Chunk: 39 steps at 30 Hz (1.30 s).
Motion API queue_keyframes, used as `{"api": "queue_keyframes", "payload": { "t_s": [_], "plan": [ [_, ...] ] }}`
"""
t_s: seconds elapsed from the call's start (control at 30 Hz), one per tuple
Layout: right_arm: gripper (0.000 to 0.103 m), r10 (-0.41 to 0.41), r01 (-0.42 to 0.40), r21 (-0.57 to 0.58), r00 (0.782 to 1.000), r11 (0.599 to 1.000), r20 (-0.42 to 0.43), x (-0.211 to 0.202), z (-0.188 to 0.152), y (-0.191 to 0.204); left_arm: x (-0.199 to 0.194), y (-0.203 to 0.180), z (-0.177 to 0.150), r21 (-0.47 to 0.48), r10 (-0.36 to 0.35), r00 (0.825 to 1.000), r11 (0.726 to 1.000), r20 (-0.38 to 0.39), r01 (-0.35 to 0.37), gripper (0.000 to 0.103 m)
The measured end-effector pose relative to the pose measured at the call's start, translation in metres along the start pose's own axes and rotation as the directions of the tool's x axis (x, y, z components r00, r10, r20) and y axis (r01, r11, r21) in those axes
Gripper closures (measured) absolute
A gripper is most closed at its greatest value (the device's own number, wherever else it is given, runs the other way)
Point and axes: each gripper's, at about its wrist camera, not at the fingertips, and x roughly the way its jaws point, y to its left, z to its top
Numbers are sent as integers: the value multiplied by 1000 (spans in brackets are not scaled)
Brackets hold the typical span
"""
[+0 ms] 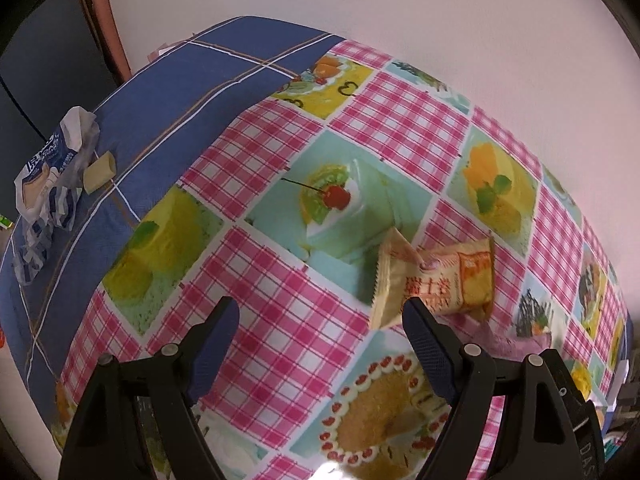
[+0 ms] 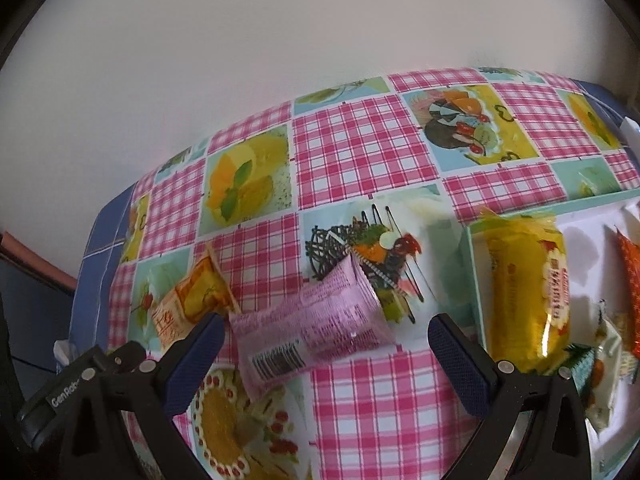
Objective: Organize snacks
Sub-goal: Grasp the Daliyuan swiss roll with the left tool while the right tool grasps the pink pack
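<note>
A cream-and-orange snack packet lies on the pink checked tablecloth, just beyond the right finger of my left gripper, which is open and empty. It also shows at the left of the right wrist view. A pink snack packet with a barcode lies between the open fingers of my right gripper, not gripped. A white tray at the right holds a yellow packet, an orange-red packet and a small green-white packet.
A crumpled blue-and-white wrapper and a pale yellow bar lie on the blue cloth at the left table edge. A white wall stands behind the table. A dark chair or door frame is at the far left.
</note>
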Motion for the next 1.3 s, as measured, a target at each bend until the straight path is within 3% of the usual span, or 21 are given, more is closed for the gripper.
{"api": "queue_keyframes", "payload": {
  "t_s": [0.4, 0.73, 0.9, 0.97, 1.3],
  "plan": [
    [0, -58, 57, -22, 998, 998, -24, 37, -2, 9, 21, 0, 7, -13, 23, 1000, 1000, -7, -23, 19],
    [0, -163, 150, -129, 982, 980, -97, 45, -7, 11, 15, 1, 9, -23, 25, 1000, 999, 0, -25, 19],
    [12, -169, 154, -146, 981, 977, -96, 39, -6, 8, 12, 2, 8, -21, 2, 1000, 1000, -4, -3, 19],
    [23, -158, 141, -159, 983, 977, -97, 37, -6, 9, 12, 0, 7, -19, -10, 1000, 1000, -7, 10, 19],
    [35, -164, 143, -198, 982, 970, -92, 39, -9, 13, 14, -17, 3, -12, -93, 995, 996, -23, 93, 19]
  ]
}}
